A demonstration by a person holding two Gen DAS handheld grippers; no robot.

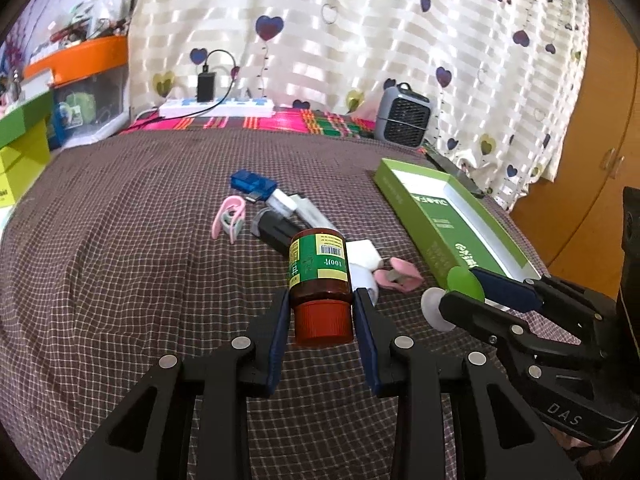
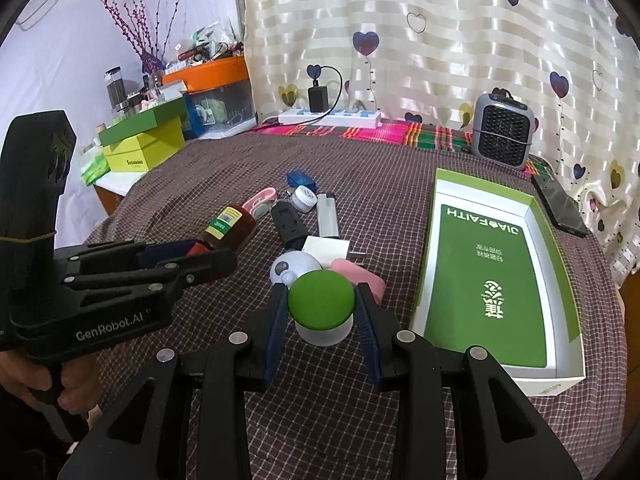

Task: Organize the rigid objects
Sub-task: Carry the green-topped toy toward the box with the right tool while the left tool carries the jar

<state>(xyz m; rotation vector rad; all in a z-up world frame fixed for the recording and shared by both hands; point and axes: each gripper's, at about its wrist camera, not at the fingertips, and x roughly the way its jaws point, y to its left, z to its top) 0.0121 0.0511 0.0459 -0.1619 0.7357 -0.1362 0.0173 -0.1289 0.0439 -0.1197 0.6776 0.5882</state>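
Observation:
A brown bottle [image 1: 320,268] with a green label and red cap sits between the fingers of my left gripper [image 1: 322,298], which is shut on it near the cap. My right gripper [image 2: 321,292] is shut on a small white jar with a green lid [image 2: 322,302]. The right wrist view shows the left gripper [image 2: 208,254] with the bottle [image 2: 230,226] at left. In the left wrist view, the right gripper [image 1: 460,286] is at right beside an open green box [image 1: 432,220]. The box [image 2: 560,256], white inside with a green card, lies right of the jar.
Small items lie mid-cloth: a blue adapter [image 2: 300,179], pink clips [image 2: 262,200], a lighter [image 2: 327,216], a black part [image 2: 288,224], a white pot [image 2: 303,198], a pink block [image 2: 358,274]. A grey fan [image 2: 502,136], power strip [image 2: 328,117] and phone [image 2: 560,210] line the far edge.

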